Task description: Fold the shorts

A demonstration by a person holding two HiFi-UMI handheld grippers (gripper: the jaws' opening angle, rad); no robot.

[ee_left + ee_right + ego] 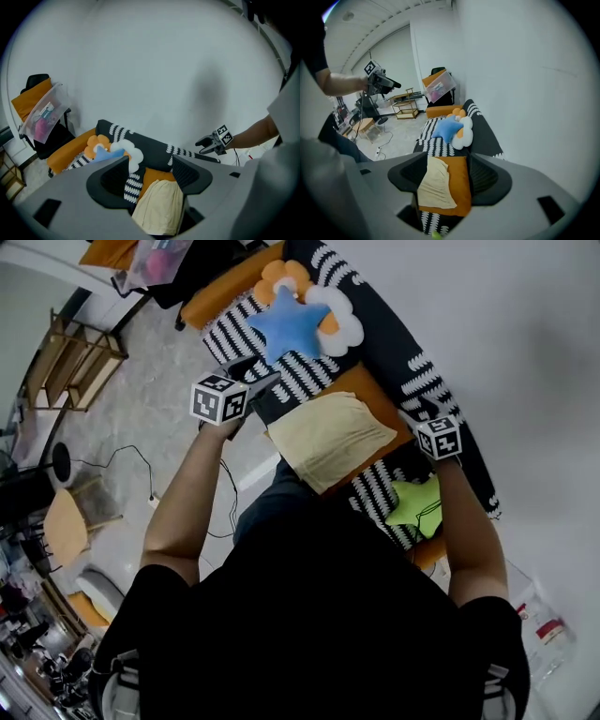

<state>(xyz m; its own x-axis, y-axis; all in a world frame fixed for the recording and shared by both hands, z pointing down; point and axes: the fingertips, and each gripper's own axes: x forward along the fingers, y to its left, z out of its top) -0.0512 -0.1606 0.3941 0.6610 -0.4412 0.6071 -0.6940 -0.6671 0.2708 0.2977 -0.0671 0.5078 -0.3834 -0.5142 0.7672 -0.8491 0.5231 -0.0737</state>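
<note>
Pale yellow shorts (328, 439) lie flat on an orange cushion (364, 383) on a black-and-white patterned sofa (405, 345). My left gripper (255, 374) hovers off the shorts' left side, over the sofa's front edge. My right gripper (424, 420) hovers off their right side, near the backrest. Both are above the fabric and apart from it. In the left gripper view the left gripper (150, 164) is open and empty, with the shorts (159, 208) below the gap. The right gripper (447, 159) is likewise open over the shorts (432, 185).
A blue star pillow (291, 322) and a flower pillow (343, 321) lie beyond the shorts; a green star pillow (419, 502) lies on the near side. A wooden rack (80, 357), a floor cable (131, 460) and a stool (66, 526) are left of the sofa.
</note>
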